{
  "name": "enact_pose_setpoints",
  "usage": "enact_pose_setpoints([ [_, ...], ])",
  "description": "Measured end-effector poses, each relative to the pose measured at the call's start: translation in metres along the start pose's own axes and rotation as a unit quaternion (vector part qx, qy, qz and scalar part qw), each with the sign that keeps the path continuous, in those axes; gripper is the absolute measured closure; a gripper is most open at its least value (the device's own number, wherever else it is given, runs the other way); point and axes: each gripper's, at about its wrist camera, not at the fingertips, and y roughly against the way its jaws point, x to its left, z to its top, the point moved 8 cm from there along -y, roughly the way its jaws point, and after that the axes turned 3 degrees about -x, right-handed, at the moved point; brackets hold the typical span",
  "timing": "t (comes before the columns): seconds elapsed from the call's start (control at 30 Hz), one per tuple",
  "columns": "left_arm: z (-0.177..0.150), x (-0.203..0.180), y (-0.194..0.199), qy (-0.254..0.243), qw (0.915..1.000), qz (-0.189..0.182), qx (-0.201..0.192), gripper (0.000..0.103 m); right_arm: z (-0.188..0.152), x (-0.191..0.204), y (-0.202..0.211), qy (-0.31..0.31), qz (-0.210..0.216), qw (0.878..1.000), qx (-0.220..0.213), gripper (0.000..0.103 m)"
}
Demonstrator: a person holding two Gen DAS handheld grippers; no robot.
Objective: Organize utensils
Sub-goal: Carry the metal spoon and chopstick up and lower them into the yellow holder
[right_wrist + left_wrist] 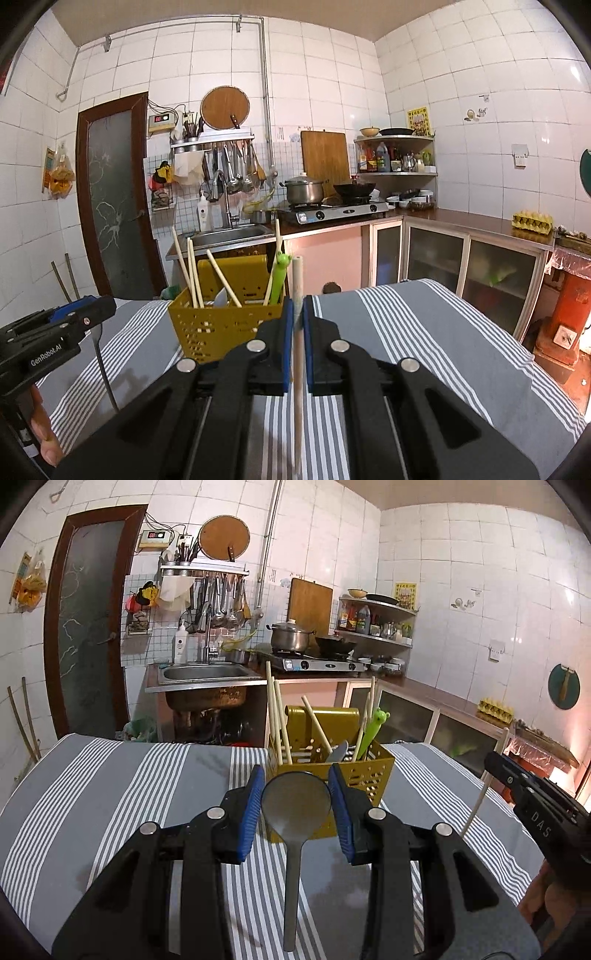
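A yellow perforated utensil holder [364,775] stands on the striped table and holds several chopsticks, a green frog-topped utensil [373,731] and a grey utensil. My left gripper [297,794] is shut on the bowl of a grey metal spoon [295,801], held upright just in front of the holder. My right gripper [297,314] is shut on a pale wooden chopstick [297,280], held upright to the right of the holder [207,325]. The right gripper also shows in the left wrist view [532,794], with the chopstick [476,805].
The table has a grey and white striped cloth [110,794]. Behind it are a steel sink [205,675], a gas stove [317,662] with a pot and a wok, and cabinets along the right wall [461,258]. A dark door [114,199] is at the left.
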Motion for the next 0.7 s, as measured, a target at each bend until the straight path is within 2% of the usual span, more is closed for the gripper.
enact_pose_setpoints([
  [0.37, 0.014, 0.000, -0.021, 0.002, 1.0000, -0.004, -0.008, 0.068, 0.020, 0.005, -0.018, 0.008, 0.005, 1.000, -0.014, 0.097],
  [0.5, 0.043, -0.005, -0.021, 0.000, 0.9995, -0.012, -0.030, 0.068, 0.044, 0.009, -0.019, 0.014, 0.009, 0.999, -0.033, 0.097],
  [0.7, 0.103, -0.015, -0.021, -0.007, 0.9960, -0.011, -0.088, 0.068, 0.097, 0.025, -0.021, 0.023, 0.014, 0.997, -0.079, 0.097],
])
